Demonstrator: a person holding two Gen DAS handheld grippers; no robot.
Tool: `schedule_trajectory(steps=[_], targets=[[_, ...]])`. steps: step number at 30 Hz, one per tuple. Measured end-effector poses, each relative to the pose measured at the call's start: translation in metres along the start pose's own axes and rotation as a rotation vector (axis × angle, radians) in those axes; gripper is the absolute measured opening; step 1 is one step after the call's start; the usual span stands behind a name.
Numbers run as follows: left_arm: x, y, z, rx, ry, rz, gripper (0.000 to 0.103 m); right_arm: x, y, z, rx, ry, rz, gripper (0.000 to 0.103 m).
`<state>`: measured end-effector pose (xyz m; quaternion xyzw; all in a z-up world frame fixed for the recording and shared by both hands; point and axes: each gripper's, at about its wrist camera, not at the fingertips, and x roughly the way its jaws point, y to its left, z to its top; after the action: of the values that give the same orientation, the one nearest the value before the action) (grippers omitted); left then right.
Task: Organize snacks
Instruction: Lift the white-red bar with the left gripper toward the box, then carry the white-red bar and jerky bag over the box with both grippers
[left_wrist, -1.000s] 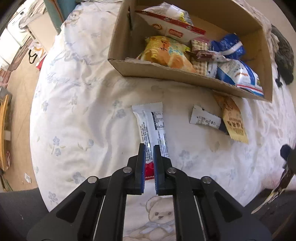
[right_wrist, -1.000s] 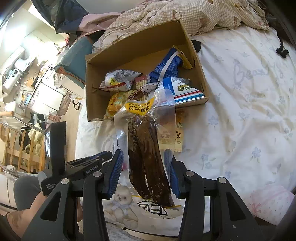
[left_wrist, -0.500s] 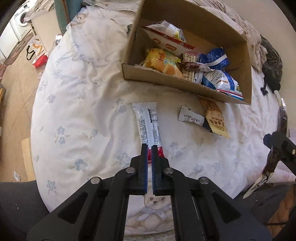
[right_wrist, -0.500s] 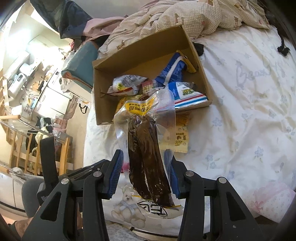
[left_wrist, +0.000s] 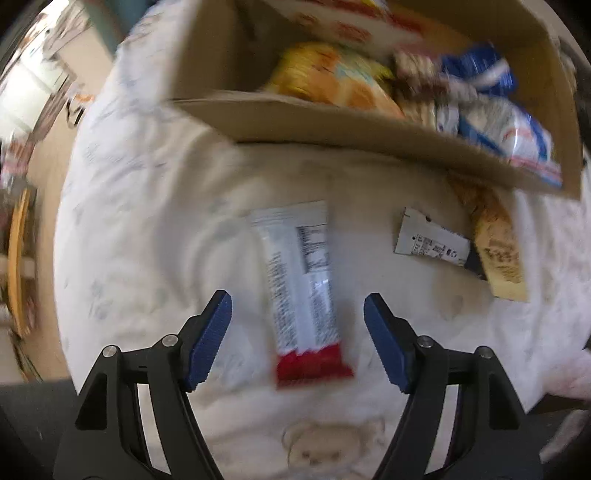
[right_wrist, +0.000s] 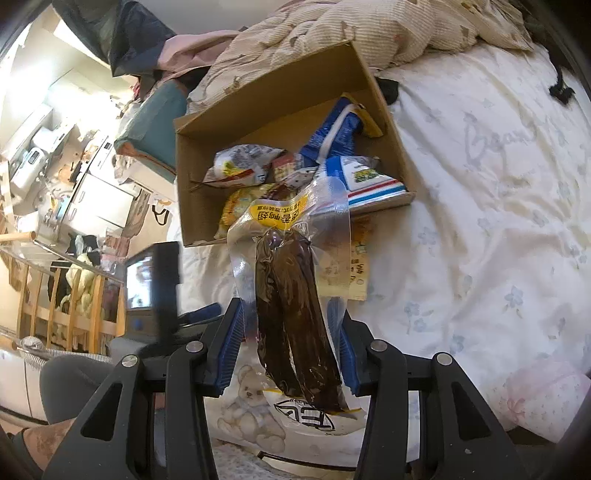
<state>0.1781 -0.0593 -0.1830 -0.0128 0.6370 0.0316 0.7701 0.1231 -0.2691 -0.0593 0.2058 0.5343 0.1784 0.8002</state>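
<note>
Since half a second ago the left gripper (left_wrist: 297, 316) has let go: its blue pads, then pinched shut on the red end of the white bar wrapper (left_wrist: 301, 280), now stand wide apart on either side of it, and the left wrist view is smeared by motion. That wrapper lies flat on the floral bedsheet (left_wrist: 147, 206), just in front of the near wall of the cardboard box (left_wrist: 332, 125), with its red end towards the gripper. To the right of it, also in front of the box, a small white sachet (left_wrist: 430, 242) lies on the sheet, its right end touching a tan snack packet (left_wrist: 496, 243) whose upper end reaches the box wall; whether it tucks under the box I cannot make out through the blur.

Inside the box sit an orange bag (left_wrist: 332, 79), blue-and-white packets (left_wrist: 513, 129) at the right end and a red-and-white bag (left_wrist: 343, 26) towards the back.

The right gripper (right_wrist: 290, 332) has not changed its hold: its two pads press on the clear vacuum pack of dark meat (right_wrist: 291, 295), which sticks up between them with its yellow label end uppermost, in front of the cardboard box (right_wrist: 195, 184) and above the bedsheet (right_wrist: 480, 221). A rumpled checked duvet (right_wrist: 369, 33) lies behind the box.
</note>
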Motion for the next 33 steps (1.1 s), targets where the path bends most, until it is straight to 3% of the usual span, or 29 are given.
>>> schedule_trajectory(steps=[2, 3, 5, 10, 13, 15, 18, 20, 27, 33], targets=[[0.005, -0.006, 0.0, 0.037, -0.001, 0.029, 0.032, 0.0, -0.002, 0.0, 0.003, 0.002, -0.005, 0.048], [0.004, -0.007, -0.001, 0.052, -0.004, 0.031, 0.027, -0.001, -0.004, 0.0, 0.005, 0.001, -0.004, 0.048], [-0.006, -0.007, -0.004, 0.071, -0.04, 0.091, 0.027, -0.001, -0.005, 0.001, 0.008, -0.001, 0.0, 0.048], [-0.057, 0.002, -0.01, 0.065, -0.092, -0.009, 0.027, -0.011, 0.001, 0.009, 0.005, -0.053, 0.046, 0.048], [-0.1, 0.009, -0.011, 0.095, -0.203, -0.044, 0.027, -0.018, 0.006, 0.015, -0.004, -0.099, 0.076, 0.048], [-0.135, 0.018, -0.01, 0.083, -0.329, -0.089, 0.027, -0.023, 0.01, 0.022, -0.01, -0.134, 0.098, 0.048], [-0.171, 0.03, -0.002, 0.1, -0.471, -0.065, 0.027, -0.032, 0.011, 0.034, 0.009, -0.181, 0.13, 0.048], [-0.182, 0.036, 0.009, 0.09, -0.519, -0.072, 0.027, -0.038, 0.009, 0.044, 0.034, -0.219, 0.148, 0.048], [-0.192, 0.05, 0.062, 0.02, -0.535, -0.094, 0.027, -0.047, 0.0, 0.083, 0.117, -0.36, 0.116, 0.048], [-0.171, 0.03, 0.087, 0.084, -0.504, -0.103, 0.027, -0.012, -0.015, 0.116, 0.169, -0.282, 0.108, 0.048]])
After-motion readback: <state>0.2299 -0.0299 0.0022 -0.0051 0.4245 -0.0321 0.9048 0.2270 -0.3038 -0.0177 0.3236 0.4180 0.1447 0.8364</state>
